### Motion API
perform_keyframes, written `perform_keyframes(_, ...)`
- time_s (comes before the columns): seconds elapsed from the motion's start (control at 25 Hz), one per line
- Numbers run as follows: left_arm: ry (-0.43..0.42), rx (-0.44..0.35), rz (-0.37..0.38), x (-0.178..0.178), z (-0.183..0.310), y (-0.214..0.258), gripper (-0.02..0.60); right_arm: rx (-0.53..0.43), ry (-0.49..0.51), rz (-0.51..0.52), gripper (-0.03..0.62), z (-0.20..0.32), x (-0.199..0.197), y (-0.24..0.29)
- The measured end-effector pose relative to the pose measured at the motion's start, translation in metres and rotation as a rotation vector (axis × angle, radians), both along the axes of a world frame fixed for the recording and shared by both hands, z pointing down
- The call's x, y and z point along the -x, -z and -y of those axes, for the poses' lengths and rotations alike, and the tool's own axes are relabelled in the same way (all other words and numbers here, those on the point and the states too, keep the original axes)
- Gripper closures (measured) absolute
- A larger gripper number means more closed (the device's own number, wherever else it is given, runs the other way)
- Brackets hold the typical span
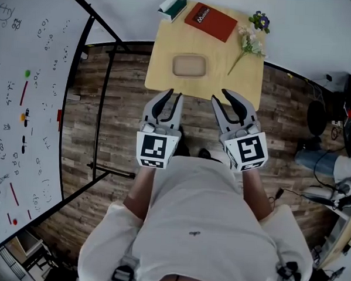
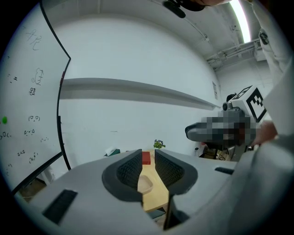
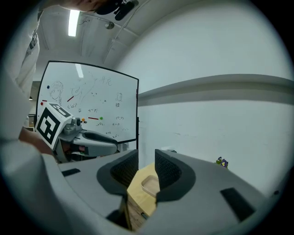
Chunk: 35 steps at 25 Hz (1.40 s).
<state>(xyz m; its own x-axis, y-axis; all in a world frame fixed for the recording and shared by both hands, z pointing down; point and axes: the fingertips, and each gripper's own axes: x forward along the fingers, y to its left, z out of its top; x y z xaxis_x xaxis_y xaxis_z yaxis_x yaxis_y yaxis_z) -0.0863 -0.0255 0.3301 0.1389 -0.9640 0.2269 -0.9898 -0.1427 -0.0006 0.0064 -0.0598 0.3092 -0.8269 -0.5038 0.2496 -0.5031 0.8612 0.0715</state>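
My left gripper point(image 1: 171, 96) and right gripper point(image 1: 220, 97) are held side by side over the wood floor, just short of the near edge of a small wooden table point(image 1: 168, 54). Both stand open with nothing between the jaws. On the table lie a shallow wooden dish point(image 1: 189, 65), a red book point(image 1: 210, 21), a sprig of flowers point(image 1: 251, 38) and a green-and-white box point(image 1: 172, 6). The left gripper view looks between its jaws point(image 2: 148, 161) at the dish point(image 2: 145, 184) and the book point(image 2: 146, 158). In the right gripper view the dish point(image 3: 149, 185) shows in the gap of the right gripper point(image 3: 146, 167).
A whiteboard point(image 1: 25, 100) on a black frame point(image 1: 101, 104) stands to the left. Cables, equipment and another person's legs crowd the right side point(image 1: 333, 163). A white wall runs behind the table. The person's torso in a white shirt fills the lower head view.
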Motion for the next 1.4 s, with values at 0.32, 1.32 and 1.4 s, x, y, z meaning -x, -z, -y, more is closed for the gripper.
perform_keyframes(0.32, -0.102, 0.05, 0.099, 0.017, 0.023, -0.024, 0.492, 0.027, -0.089, -0.023, 0.473, 0.017, 0.012, -0.009)
perform_keyframes(1.32, -0.274, 0.193, 0.248, 0.053, 0.053, -0.118, 0.483, 0.157, -0.211, -0.048, 0.477, 0.03, 0.051, -0.053)
perform_keyframes(1.4, -0.279, 0.199, 0.262, 0.052, 0.057, -0.124, 0.483, 0.16, -0.209, -0.052, 0.479, 0.032, 0.052, -0.055)
